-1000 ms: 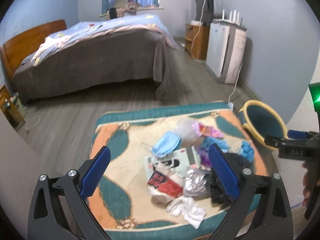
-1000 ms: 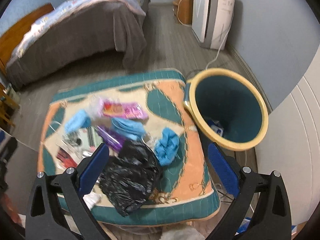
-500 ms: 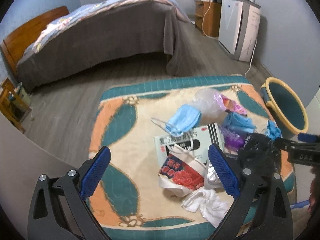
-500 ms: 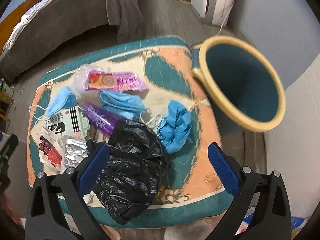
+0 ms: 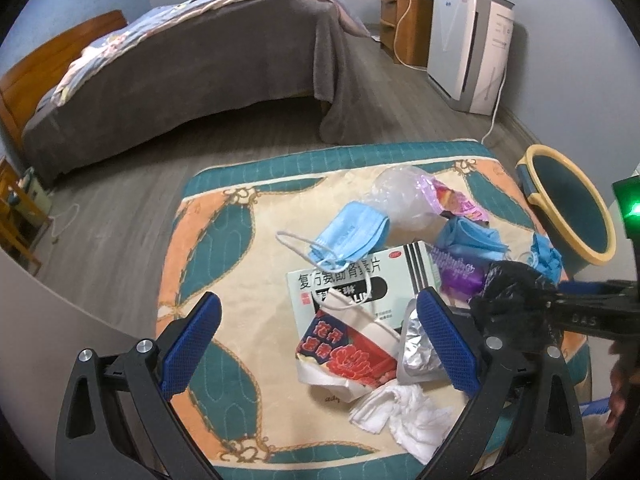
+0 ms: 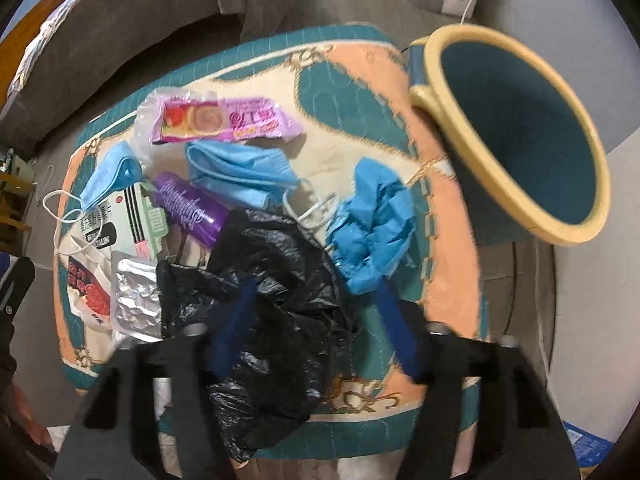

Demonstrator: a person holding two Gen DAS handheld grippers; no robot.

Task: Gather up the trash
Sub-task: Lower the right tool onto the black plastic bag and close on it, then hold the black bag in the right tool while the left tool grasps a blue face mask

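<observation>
1. Two grippers: my left gripper (image 5: 320, 344) hung released over the patterned cushion (image 5: 208, 240).
2. My right gripper (image 6: 316, 320) straddled the crumpled black plastic bag (image 6: 272, 304); grip unclear.
3. Right of it stood the yellow-rimmed teal bin (image 6: 516, 136).

The left gripper (image 5: 320, 344) hangs level with its two blue-padded fingers (image 5: 192, 346) spread wide apart, nothing between them. The right gripper (image 6: 316, 328) is blurred by motion; its blue fingers (image 6: 394, 332) stand narrower than the left's, angled toward each other, with black plastic bunched between them, though whether they pinch it cannot be told. Seen from the left wrist view, it reaches in from the right side.
</observation>
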